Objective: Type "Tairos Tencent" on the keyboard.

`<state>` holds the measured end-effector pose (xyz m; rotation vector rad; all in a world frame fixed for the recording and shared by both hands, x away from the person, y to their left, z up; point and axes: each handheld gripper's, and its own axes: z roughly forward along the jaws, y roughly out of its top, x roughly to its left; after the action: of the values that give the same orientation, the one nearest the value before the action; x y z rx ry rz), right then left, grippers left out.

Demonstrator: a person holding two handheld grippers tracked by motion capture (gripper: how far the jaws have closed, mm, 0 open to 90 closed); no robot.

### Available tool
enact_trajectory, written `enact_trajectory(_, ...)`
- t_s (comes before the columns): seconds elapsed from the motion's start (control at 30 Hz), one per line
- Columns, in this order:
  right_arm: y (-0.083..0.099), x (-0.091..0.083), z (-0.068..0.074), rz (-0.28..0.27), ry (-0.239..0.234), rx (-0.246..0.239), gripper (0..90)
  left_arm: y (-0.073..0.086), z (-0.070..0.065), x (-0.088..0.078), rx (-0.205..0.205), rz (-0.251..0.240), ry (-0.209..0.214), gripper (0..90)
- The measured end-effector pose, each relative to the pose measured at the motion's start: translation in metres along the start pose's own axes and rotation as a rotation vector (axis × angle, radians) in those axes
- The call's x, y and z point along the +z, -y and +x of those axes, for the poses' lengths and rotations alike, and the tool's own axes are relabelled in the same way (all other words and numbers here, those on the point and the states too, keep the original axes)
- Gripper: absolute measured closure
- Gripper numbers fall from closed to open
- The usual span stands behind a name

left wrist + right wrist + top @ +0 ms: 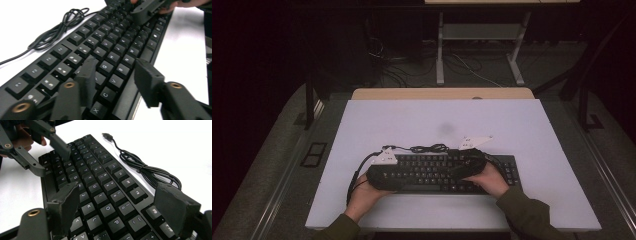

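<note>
Black fingers of my left gripper [117, 82] rise nearest the lens in the left gripper view, standing apart over the lower key rows of the keyboard [110, 50]; one finger [87, 75] hangs over the keys, the other [147, 80] sits out past the front edge. Nothing is pinched between them, and I cannot tell whether the inner tip touches a keycap. My right gripper [120, 207] also has its fingers spread, one [66, 205] over the letter keys and one [175, 205] over the top row at the far edge; whether they press the keyboard's sides is hidden by their own bulk.

Outward from there, the keyboard lies flat on the white tabletop [422, 120], near its front edge, lengthwise across it. In the high view both grippers and my hands cover its ends, so the left end is largely hidden. Key legends are mostly blurred. The cable [147, 170] lies loosely bundled on the tabletop just behind the keyboard, its plug [107, 136] free; where it joins the keyboard is out of sight. Beyond the tabletop the room is too dark to make out.
</note>
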<state>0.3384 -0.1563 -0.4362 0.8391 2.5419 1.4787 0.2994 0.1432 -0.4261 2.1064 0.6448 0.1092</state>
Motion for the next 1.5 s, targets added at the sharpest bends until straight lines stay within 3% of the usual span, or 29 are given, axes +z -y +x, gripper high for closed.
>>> enact_trajectory(0.27,0.002,-0.005,0.0,0.002,-0.007,0.004,20.4,0.0,0.004,0.002,-0.016,-0.025,-0.039,30.1)
enact_trajectory(0.73,0.011,-0.031,0.0,0.009,-0.033,0.01,19.8,-0.003,0.009,0.004,-0.034,-0.056,-0.051,24.5)
enact_trajectory(0.83,0.015,-0.038,-0.001,0.013,-0.04,0.018,24.3,-0.003,0.009,0.005,-0.034,-0.055,-0.053,24.0)
enact_trajectory(1.17,0.027,-0.062,0.0,0.026,-0.036,0.034,58.9,-0.004,0.009,0.006,-0.032,-0.063,-0.044,23.7)
enact_trajectory(1.5,0.039,-0.066,0.006,0.09,-0.029,0.001,86.8,-0.003,0.009,0.007,-0.031,-0.064,-0.044,23.6)
